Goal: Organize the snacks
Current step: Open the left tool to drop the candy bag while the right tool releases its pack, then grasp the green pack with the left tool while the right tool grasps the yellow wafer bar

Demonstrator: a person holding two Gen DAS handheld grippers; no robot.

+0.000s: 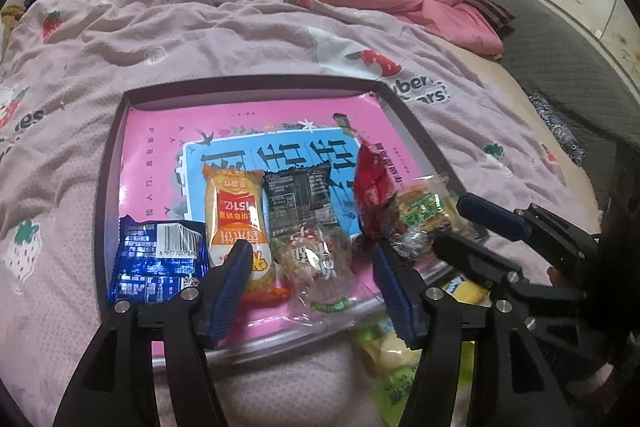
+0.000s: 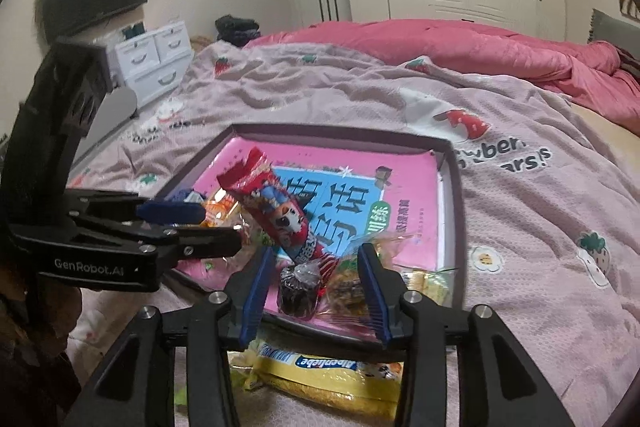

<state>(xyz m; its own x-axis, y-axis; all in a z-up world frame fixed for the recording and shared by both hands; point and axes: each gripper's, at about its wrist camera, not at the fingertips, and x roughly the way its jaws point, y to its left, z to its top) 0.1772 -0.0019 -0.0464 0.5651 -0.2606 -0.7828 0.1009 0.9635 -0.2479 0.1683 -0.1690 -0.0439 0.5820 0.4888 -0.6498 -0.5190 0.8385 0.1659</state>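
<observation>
left gripper (image 1: 310, 269): spread above clear sweet packet (image 1: 316, 267) | right gripper (image 2: 314, 287): spread, pinching nothing | red packet (image 2: 280, 211): tilted in tray (image 2: 456, 211)

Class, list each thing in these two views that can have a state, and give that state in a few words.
Left gripper: open, nothing held.
Right gripper: open, nothing held.
Tray: on the bed, holding snacks.
Red packet: propped up at a tilt in the tray.
Blue packet: lying flat, barcode up.
Orange packet: lying flat.
Black packet: lying flat.
Yellow bag: outside the tray, on the bed.
</observation>
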